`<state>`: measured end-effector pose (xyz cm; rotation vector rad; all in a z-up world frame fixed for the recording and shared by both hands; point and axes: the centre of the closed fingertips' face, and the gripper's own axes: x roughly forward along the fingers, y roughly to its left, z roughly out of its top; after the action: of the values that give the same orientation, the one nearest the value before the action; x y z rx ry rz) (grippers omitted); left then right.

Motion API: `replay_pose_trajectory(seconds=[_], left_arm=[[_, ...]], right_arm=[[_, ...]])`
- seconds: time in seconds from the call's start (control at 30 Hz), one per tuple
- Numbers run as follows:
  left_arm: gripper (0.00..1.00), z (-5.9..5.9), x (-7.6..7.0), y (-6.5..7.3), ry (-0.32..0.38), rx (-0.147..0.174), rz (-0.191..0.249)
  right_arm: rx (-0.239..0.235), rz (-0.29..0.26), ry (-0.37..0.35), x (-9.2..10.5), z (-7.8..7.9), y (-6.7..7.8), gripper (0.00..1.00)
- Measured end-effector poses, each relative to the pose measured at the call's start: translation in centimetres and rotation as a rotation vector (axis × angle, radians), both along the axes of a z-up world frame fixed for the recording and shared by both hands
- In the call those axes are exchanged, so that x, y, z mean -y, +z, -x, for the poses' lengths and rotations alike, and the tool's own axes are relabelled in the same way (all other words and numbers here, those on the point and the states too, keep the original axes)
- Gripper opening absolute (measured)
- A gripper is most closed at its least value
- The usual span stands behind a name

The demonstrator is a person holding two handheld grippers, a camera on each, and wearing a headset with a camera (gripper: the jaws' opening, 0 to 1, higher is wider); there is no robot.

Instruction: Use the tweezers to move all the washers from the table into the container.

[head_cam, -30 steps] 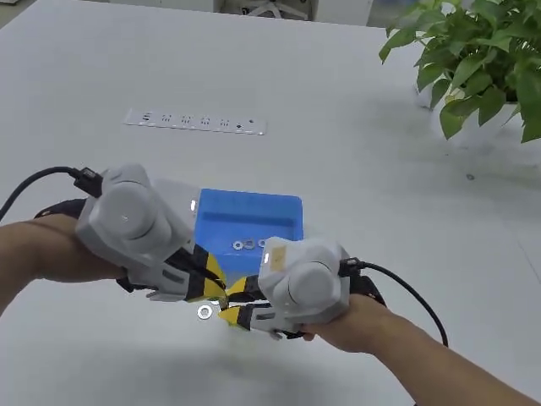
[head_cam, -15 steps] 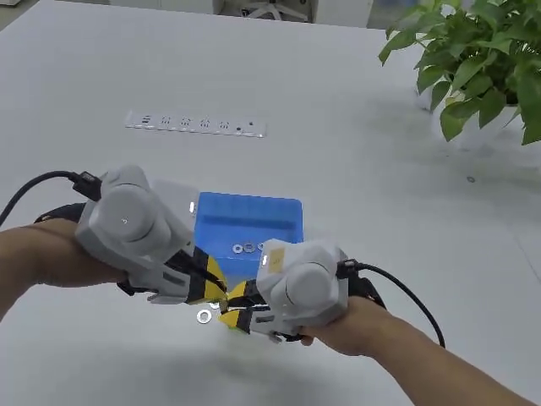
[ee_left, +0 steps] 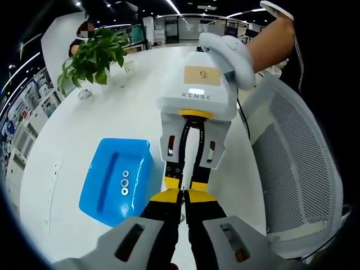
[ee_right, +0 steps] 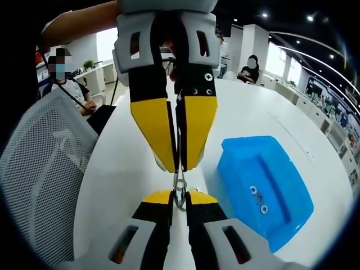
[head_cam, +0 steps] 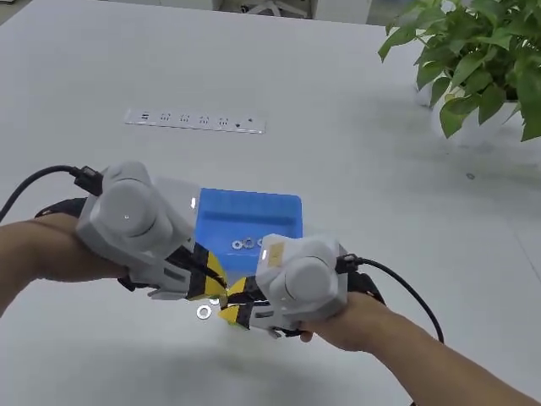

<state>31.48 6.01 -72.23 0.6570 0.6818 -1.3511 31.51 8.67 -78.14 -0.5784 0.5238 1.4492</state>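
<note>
Your left gripper (ee_left: 183,198) & right gripper (ee_right: 179,198): both clamped tight on tweezers (ee_right: 179,184). Risk: uneven squeeze twists tips, so washer (head_cam: 204,312) skids, misses container (head_cam: 287,208).

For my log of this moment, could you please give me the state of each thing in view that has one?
left claw: shut on the tweezers
right claw: shut on the tweezers
tweezers: gripped by both claws
container: open, three washers lying inside
loose washer: flat on the table, not yet moved
</note>
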Motion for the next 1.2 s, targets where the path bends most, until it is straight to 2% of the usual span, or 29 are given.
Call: replay_pose_trajectory(seconds=[0.23,0.87,1.2], left_arm=[[0.06,0.0,0.0,0.3,0.001,0.004,0.003],[0.06,0.2,-0.1,2.7,0.006,0.033,0.012],[0.06,-0.8,-0.2,4.2,0.001,0.061,0.010]], right_arm=[[0.011,0.000,0.004,0.0,0.0,0.4,0.11],[0.047,-0.023,0.008,-0.3,-0.1,2.6,0.11],[0.078,-0.033,0.003,-0.4,-1.3,4.2,0.11]])
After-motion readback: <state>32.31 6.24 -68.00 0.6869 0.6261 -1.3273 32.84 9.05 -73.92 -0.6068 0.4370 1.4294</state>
